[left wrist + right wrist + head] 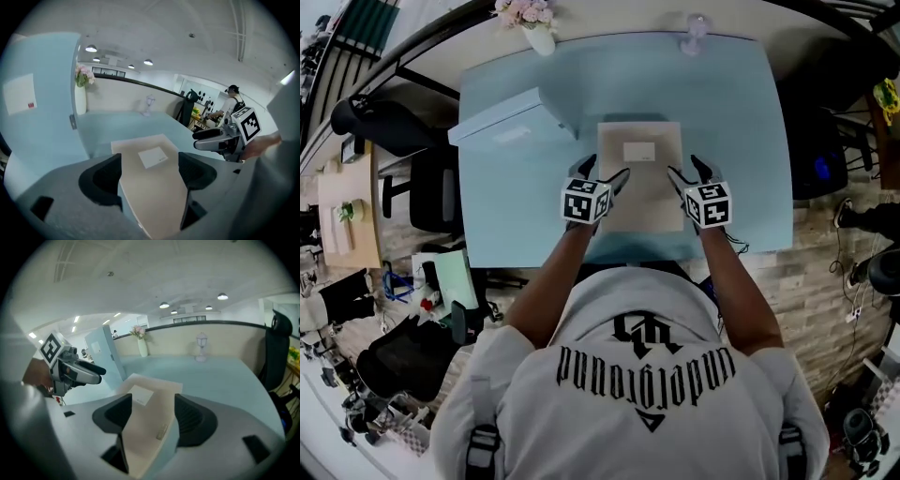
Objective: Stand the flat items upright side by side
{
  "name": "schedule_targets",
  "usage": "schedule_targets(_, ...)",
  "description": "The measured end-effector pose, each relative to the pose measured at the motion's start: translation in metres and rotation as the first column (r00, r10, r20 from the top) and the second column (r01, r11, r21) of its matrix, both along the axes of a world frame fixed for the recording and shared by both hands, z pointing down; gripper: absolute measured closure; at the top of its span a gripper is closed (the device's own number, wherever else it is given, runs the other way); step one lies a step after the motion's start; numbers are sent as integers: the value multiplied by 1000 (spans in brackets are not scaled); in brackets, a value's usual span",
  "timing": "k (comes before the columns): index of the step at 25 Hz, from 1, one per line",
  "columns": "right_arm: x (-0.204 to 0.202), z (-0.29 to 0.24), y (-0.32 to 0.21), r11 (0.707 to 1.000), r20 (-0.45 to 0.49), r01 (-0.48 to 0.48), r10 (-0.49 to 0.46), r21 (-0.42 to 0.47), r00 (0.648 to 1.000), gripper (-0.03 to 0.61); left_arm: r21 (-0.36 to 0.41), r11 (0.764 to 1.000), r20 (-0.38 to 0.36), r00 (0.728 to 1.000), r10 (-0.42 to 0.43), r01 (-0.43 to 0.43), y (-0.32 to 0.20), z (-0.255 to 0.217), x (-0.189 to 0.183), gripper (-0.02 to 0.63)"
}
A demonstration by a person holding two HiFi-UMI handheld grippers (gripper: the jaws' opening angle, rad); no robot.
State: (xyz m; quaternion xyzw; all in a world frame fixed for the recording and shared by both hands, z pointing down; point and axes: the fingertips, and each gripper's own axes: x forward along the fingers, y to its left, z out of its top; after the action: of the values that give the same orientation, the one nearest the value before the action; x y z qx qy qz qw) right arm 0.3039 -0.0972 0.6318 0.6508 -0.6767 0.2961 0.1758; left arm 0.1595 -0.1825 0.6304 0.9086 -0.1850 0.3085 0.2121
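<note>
Shoulders in a grey printed shirt [642, 375] fill the foreground. Beyond them the left claw [607, 171] and right claw [686, 169] both gape wide, clamping nothing, at the near corners of a flat beige envelope [642, 192]. It lies face up on the pale-blue counter [741, 141], its long axis running away from the person, its white label [638, 151] toward the far end. A pale-blue box [511, 127] stands at left, with a flower vase [539, 36] at the far edge.
</note>
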Motion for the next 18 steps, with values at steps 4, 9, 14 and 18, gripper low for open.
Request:
schedule_targets(4,-7,44,8,993,96,-7,18,-115,995,283,-116,993,64,998,-4,11,6,50,-9,224)
schedule_targets(9,-22,87,24,968,174,7,38,-251,984,282,-243,969,106,994,-24,50,19,94,-21,216)
schedule_targets(14,-26,107,27,956,255,6,72,-293,964,276,-282,958,125,992,-22,56,16,115,-20,225)
schedule_targets(18,-28,107,27,956,267,24,57,-291,962,279,-292,955,126,992,-16,53,17,118,-21,224)
